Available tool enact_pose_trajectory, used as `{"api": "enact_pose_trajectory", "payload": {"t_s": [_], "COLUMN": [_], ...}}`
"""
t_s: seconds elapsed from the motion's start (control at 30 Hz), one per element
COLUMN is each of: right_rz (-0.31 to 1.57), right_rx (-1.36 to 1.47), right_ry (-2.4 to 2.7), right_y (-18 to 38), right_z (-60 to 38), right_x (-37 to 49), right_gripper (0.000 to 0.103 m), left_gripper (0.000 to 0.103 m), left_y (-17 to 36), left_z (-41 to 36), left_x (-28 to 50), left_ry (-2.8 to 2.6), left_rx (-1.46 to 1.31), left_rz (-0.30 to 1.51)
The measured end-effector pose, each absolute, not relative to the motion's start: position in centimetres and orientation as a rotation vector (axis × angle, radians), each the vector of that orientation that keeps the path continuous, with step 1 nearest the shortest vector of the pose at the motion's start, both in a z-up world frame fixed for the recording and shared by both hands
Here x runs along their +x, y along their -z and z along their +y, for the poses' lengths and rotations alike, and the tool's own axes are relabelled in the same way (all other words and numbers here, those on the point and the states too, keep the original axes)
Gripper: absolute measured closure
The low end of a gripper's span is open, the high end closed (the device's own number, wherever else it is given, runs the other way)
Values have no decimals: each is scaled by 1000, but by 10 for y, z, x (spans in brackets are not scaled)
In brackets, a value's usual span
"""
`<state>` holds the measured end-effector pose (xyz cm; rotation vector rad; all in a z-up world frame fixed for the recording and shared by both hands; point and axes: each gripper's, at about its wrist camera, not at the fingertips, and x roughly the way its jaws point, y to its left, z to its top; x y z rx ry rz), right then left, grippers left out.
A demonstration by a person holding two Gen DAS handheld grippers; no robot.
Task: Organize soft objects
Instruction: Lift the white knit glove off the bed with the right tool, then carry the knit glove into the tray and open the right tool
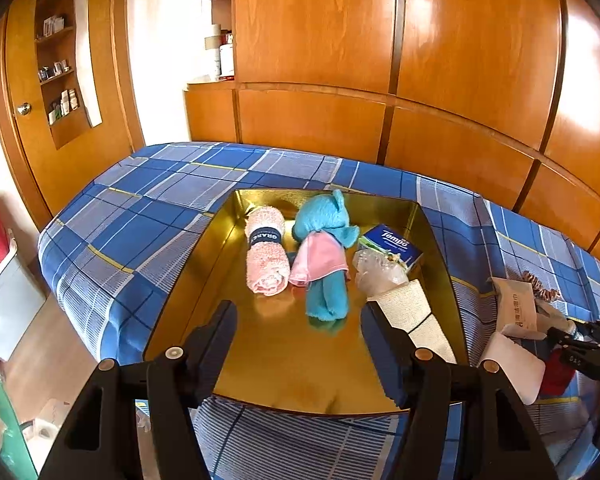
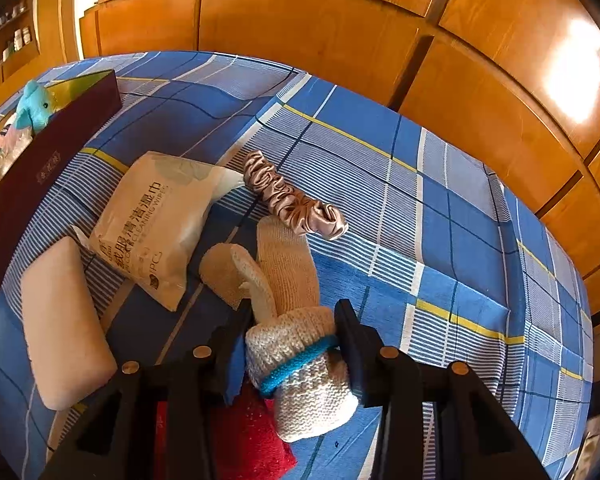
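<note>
1. The right gripper [image 2: 292, 320] has its jaws drawn in on the cuff of a knitted work glove [image 2: 284, 280], which lies on the plaid bedspread [image 2: 440, 208] well to the right of the gold-lined box [image 2: 80, 84]. I judge the cuff is taken because it is the bulkiest, easiest part to pinch.
2. Just under the glove's cuff lies a red cloth [image 2: 252, 436], further from the box than the beige pad [image 2: 64, 320] (both still outside it).
3. The left gripper [image 1: 300, 340] hangs half open and empty over the box's [image 1: 280, 360] near end, probably waiting its turn.
4. Beyond the glove, a pack of cleaning wipes [image 2: 156, 224] lies close beside the box wall, and a satin scrunchie [image 2: 292, 196] further right of it.
5. Toward the box's far end sit a rolled pink towel [image 1: 266, 252], a blue plush toy [image 1: 324, 252] and a tissue pack [image 1: 392, 244], side by side, so sorted things gather there.
</note>
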<state>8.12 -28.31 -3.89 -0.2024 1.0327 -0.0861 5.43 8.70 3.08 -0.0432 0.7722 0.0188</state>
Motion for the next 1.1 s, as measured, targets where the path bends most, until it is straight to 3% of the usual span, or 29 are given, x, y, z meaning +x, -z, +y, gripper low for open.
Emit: {"api": "enact_pose_trajectory", "payload": {"t_s": [1.1], "right_rz": [888], "right_rx": [5], "right_ry": [-128], "right_y": [-38], "right_z": [-227], "right_x": [63], "right_gripper": [66], "left_gripper": [38], "left_y": [-25], "left_z": [104], "left_x": [48], "left_ry": [-17], "left_rx": [-89], "left_rz": [777]}}
